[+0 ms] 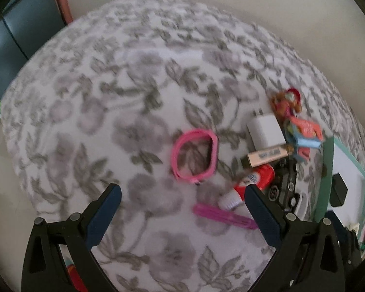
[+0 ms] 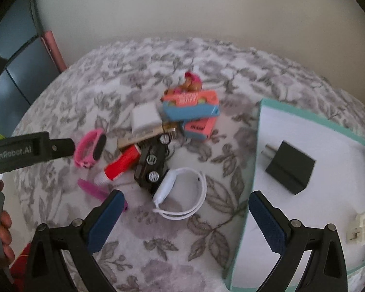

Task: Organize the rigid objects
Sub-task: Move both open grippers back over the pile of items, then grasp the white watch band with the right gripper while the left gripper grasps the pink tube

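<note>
A pile of small rigid things lies on the floral cloth (image 1: 133,85): a pink band (image 1: 194,155), white charger (image 1: 265,131), beige tube (image 1: 267,157), red glue tube (image 1: 255,182), black toy car (image 2: 153,163), magenta clip (image 1: 223,216) and white band (image 2: 165,187). My left gripper (image 1: 182,194) hovers open just short of the pink band, holding nothing. My right gripper (image 2: 186,197) is open above the white band, its right finger over the teal tray (image 2: 279,219). A black adapter (image 2: 290,168) lies in that tray.
Orange and blue toy boxes (image 2: 189,107) and a small doll (image 2: 192,82) sit behind the pile. A small white part (image 2: 360,228) lies in the tray's right corner. The left device's black housing (image 2: 31,150) and a hand (image 2: 4,233) show at left. A wall runs behind.
</note>
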### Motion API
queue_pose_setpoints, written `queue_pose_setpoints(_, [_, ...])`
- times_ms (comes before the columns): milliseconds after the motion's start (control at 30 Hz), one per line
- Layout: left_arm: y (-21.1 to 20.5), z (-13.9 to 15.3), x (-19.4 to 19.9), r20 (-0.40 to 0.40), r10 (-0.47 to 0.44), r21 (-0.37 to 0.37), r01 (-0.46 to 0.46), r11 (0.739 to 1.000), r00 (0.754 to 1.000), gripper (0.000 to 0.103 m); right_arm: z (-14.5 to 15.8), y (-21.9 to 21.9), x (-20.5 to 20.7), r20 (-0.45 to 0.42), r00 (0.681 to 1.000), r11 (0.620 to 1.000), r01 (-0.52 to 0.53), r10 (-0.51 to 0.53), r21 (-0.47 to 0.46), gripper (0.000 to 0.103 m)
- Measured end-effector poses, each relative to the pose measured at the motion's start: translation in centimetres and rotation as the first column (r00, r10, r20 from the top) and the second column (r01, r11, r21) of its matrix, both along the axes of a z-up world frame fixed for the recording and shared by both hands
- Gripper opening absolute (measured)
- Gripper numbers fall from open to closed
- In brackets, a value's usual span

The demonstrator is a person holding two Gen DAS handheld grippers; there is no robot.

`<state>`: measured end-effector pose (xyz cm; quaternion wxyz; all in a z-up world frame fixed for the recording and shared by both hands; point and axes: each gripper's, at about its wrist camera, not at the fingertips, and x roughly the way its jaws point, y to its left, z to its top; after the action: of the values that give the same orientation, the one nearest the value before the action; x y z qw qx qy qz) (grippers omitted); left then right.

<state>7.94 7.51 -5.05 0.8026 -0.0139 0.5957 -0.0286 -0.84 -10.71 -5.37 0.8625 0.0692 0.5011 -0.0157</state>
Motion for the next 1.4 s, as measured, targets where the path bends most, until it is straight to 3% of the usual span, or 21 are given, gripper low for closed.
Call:
queue_pose_setpoints(333, [-0.1, -1.4, 0.0, -0.069, 0.012, -0.017, -0.014, 1.0, 0.998, 0.101, -0.8, -0.1, 0.8, -0.03, 1.0, 1.0, -0.006, 0.006, 0.023, 0.077])
queue_pose_setpoints(667, [-1.0, -2.3, 0.3, -0.099, -0.013, -0.029, 0.01, 1.0, 0.995, 0.101, -2.5, 0.1, 1.5, -0.071, 0.997, 0.999, -0.015, 0.018, 0.046, 0.068])
queue_pose_setpoints(800, [-1.5, -2.8, 0.2, -0.106, -0.023, -0.024, 0.02, 0.999, 0.994, 0.101, -3.0, 0.6, 1.9, -0.077, 0.996, 0.999, -0.037, 0.038, 0.015, 0.067])
queue_pose_setpoints(900, [-1.7, -3.1, 0.2, -0.109, -0.033, -0.024, 0.031, 0.999, 0.994, 0.101, -2.9, 0.7, 1.9, -0.071, 0.997, 0.999, -0.042, 0.043, 0.019, 0.059])
queue_pose_setpoints(1400, [-4.4, -3.3, -0.2, -0.129, -0.147, -0.02, 0.146, 0.989, 0.981, 0.101, -2.2, -0.6, 0.7, -0.087, 0.996, 0.996, 0.001, 0.007, 0.09, 0.059])
